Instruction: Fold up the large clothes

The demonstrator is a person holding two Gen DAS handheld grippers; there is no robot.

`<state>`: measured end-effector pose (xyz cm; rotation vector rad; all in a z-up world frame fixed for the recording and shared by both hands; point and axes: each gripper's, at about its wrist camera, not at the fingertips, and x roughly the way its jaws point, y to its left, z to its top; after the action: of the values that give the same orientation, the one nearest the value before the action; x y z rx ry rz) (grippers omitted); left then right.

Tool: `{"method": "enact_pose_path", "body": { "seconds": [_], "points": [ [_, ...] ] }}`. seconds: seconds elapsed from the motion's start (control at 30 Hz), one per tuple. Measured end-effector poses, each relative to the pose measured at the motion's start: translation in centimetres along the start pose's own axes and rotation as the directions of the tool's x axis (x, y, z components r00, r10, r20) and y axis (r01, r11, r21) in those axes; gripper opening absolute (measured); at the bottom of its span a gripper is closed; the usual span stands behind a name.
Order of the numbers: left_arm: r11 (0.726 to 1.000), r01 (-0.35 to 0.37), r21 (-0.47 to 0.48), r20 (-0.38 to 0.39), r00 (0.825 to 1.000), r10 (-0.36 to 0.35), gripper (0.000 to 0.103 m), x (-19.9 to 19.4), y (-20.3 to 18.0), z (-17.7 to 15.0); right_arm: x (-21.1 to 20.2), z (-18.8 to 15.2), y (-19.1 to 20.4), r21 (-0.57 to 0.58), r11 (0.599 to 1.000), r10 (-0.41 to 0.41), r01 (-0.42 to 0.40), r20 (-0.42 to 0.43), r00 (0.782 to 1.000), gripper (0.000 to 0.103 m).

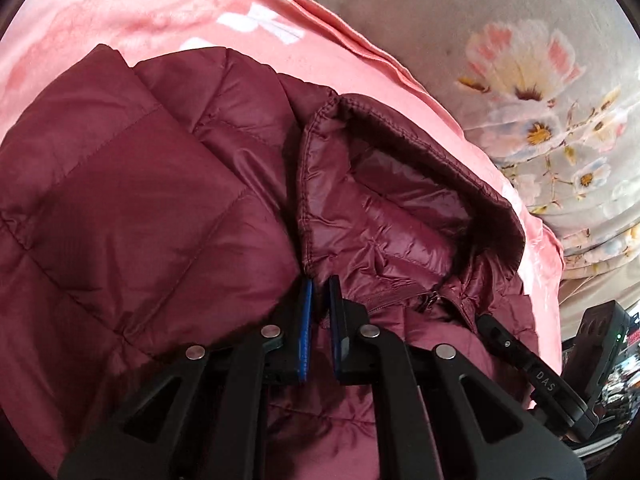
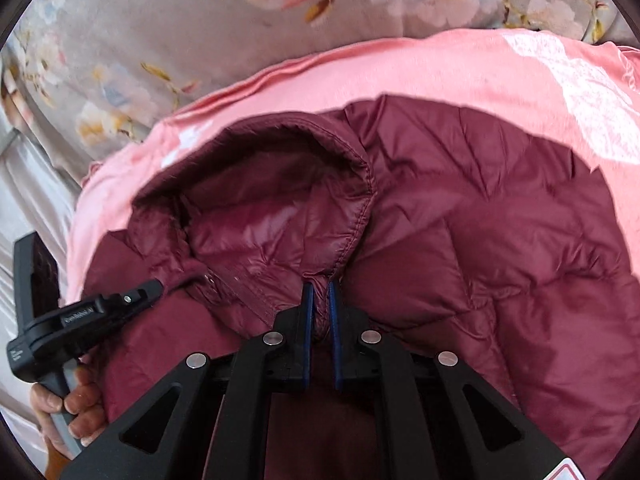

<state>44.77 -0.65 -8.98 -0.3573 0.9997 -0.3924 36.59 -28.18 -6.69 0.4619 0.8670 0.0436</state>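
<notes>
We see a bed covered by a grey floral sheet (image 1: 500,40), big pink-and-white blossoms printed on it. Directly on the sheet lies a pink blanket (image 1: 120,8) with white markings, its ridged edge running diagonally across the left wrist view. On the blanket lies a maroon quilted jacket (image 2: 500,220), collar open, shiny lining showing. The sheet is bare along the far side.

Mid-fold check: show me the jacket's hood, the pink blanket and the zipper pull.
hood (image 2: 276,220): right wrist view, on its shiny inner lining.
pink blanket (image 1: 132,4): left wrist view, on bare fabric above the jacket.
zipper pull (image 1: 434,301): left wrist view, on the small metal tab below the hood.
</notes>
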Motion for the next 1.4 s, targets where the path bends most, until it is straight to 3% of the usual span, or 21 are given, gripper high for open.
{"method": "enact_pose_path", "body": {
  "seconds": [0.27,0.4,0.5,0.63,0.8,0.9,1.0,1.4],
  "points": [
    [0.989,-0.095,0.112,0.069,0.994,0.088,0.01,0.4,-0.9,-1.1,0.5,-0.3,1.1,-0.061,0.995,-0.075,0.076,0.022,0.997,0.007],
    [0.965,-0.181,0.188,0.108,0.981,0.162,0.012,-0.8,-2.3,-1.4,-2.6,-0.1,1.0,-0.048,0.995,-0.079,0.083,0.084,0.993,0.015],
    [0.967,-0.159,0.2,0.154,0.98,0.129,0.012,-4.1,-3.0,-1.2,-6.0,0.4,1.4,-0.044,0.998,-0.045,0.052,0.149,0.988,0.018],
    [0.982,-0.1,0.163,0.206,0.976,0.066,0.012,-7.6,-4.2,1.6,-5.6,1.7,3.3,-0.074,0.997,-0.009,0.019,0.124,0.992,0.013],
    [0.987,-0.116,0.114,0.167,0.981,0.096,0.012,-4.5,-5.9,4.3,-2.0,2.4,4.5,-0.099,0.991,-0.081,0.087,0.067,0.994,0.005],
    [0.988,-0.143,0.063,0.073,0.988,0.139,0.011,-1.1,-4.7,3.6,-0.5,1.7,3.8,-0.095,0.988,-0.121,0.124,0.035,0.992,0.003],
    [0.982,-0.174,0.074,0.035,0.984,0.172,0.01,0.7,-3.5,1.5,0.4,0.7,3.1,-0.11,0.983,-0.144,0.145,0.015,0.989,0.001],
    [0.966,-0.21,0.15,0.101,0.975,0.197,0.01,1.3,-3.4,-0.7,1.7,-0.5,4.4,-0.191,0.954,-0.226,0.232,0.055,0.973,0.0]
  ]
}}
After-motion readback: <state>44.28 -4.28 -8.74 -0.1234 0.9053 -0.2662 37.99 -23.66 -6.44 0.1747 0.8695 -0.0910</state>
